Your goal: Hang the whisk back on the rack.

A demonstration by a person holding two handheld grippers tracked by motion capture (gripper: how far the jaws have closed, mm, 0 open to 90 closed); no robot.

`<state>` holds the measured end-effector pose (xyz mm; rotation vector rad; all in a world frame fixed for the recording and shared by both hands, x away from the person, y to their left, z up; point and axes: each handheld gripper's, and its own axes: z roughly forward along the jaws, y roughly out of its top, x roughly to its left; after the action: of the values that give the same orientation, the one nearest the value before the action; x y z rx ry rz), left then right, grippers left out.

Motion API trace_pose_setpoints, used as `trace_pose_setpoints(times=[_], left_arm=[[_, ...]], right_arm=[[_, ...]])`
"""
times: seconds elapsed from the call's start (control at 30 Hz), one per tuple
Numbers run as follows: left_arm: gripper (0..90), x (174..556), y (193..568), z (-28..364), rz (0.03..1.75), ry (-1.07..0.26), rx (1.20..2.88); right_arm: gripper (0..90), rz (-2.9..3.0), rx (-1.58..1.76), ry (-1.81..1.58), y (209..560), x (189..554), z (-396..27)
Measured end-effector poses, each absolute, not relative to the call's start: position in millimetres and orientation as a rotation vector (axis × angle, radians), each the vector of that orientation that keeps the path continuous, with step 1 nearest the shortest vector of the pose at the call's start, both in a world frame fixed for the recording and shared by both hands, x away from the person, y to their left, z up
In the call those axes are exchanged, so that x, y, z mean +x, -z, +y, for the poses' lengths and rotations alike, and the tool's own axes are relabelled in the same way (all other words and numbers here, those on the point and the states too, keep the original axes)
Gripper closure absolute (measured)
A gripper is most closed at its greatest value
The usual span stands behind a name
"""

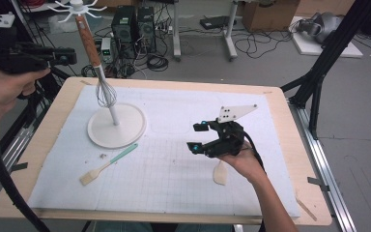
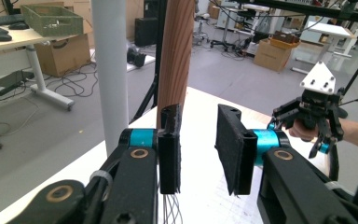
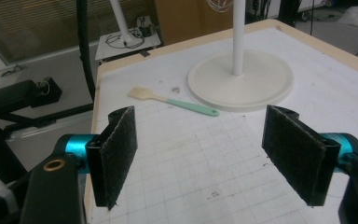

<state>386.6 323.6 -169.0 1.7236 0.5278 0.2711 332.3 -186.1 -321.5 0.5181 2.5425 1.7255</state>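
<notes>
The left gripper (image 2: 198, 149) has its jaws partly open, with a clear gap between the two black pads (image 2: 230, 149). Nothing sits between them. The whisk (image 1: 96, 63) hangs just beyond the left-hand jaw; whether that jaw's tip touches the wooden handle (image 2: 173, 51) I cannot tell. In the high view this gripper (image 1: 29, 57) is held up at the left edge, level with the handle and above the table's far left corner.

The whisk hangs from the top of the stand (image 1: 117, 125), slightly tilted. Its handle is a round, reddish-brown wooden rod with visible grain; below it thin steel wires swell into a balloon beside the stand's white pole. The stand has a flat, round, off-white base and a ring of white hooks at the top.

The right gripper (image 3: 200, 154) holds its jaws wide apart and empty; the pads look rough and felt-like. It hovers over the white gridded mat (image 1: 174, 169), right of centre.

A spatula (image 1: 107, 165) with a mint-green handle and pale flat blade lies on the mat near the base. A pale wooden piece (image 1: 220, 173) lies under the right hand (image 1: 244, 159).
</notes>
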Motion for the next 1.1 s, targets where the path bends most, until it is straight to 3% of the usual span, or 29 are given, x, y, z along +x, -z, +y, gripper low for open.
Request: trace_pose_setpoints(times=[0.87, 1.1], left_arm=[[89.1, 373.7, 162.8, 320.5, 0.462, -0.253, 1.721], [89.5, 371.5, 161.1, 319.7, 0.458, -0.259, 1.721]], right_arm=[[24.4, 2.502, 0.528, -1.739, 315.3, 331.6, -197.1], [24.4, 2.502, 0.538, -1.739, 313.4, 330.3, -198.3]])
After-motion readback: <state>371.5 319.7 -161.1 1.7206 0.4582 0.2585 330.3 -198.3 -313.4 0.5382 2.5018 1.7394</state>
